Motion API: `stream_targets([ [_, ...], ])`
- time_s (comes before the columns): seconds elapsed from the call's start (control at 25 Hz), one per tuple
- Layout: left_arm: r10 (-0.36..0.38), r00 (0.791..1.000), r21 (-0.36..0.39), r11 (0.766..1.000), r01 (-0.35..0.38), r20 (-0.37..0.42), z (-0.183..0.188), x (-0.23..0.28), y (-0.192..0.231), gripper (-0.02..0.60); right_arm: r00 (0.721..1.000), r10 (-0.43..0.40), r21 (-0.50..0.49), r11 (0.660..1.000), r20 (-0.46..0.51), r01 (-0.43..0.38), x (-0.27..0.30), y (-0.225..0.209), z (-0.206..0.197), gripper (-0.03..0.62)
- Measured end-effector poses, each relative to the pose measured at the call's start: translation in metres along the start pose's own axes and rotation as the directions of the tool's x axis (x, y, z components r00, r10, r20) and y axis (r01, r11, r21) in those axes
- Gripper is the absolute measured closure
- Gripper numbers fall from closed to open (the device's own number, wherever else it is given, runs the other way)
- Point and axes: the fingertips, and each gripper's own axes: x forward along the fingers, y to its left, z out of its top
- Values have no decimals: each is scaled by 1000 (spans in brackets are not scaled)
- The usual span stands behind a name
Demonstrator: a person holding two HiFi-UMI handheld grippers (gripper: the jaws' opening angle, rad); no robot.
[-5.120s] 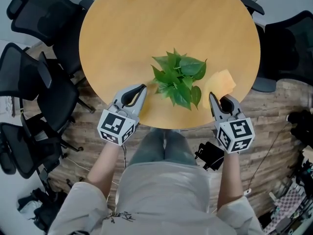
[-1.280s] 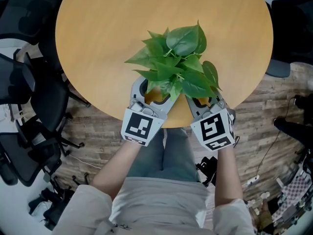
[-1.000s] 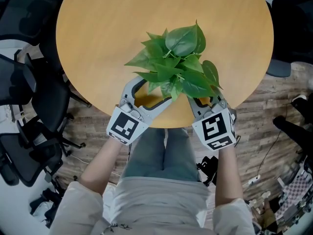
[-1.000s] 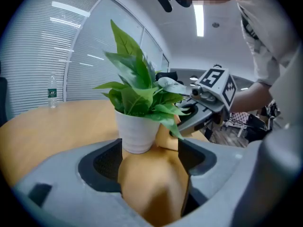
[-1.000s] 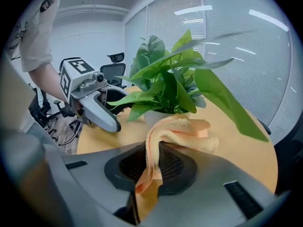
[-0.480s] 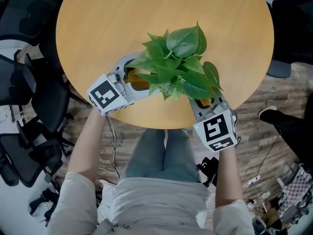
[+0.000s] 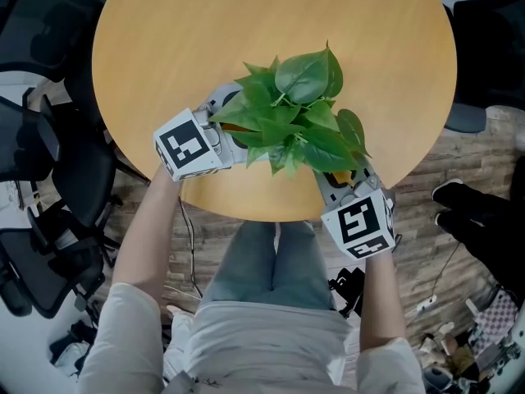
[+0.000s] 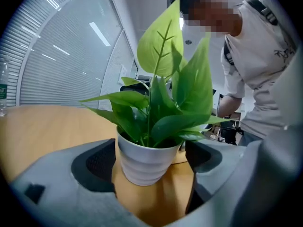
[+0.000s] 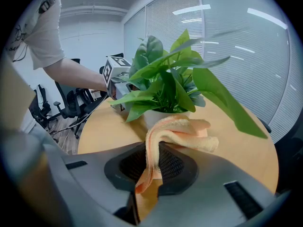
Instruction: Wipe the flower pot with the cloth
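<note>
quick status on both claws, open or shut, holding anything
Left claw: open, its jaws have just been opening, with the white flower pot between them, not gripped.
Right claw: shut on the orange cloth.

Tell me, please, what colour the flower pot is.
White, faintly ribbed; the flower pot shows best in the left gripper view.

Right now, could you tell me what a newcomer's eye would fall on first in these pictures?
The leafy green plant in its white pot stands near the round wooden table's front edge. The right hand-held gripper pinches an orange cloth close to the pot, while the left hand-held gripper has its jaws, which have just been opening, wide with the pot between them.
</note>
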Motion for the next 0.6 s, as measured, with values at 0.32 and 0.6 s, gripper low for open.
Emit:
stream_targets([
  [0.32,11,1000,-22,1000,-11,18,1,1,2,134,1000,-1,17,1000,6,1,-4,-3,-1,544],
  [0.6,15,1000,-14,1000,-15,23,0,2,2,138,996,-92,79,993,16,90,-22,-46,-6,544],
])
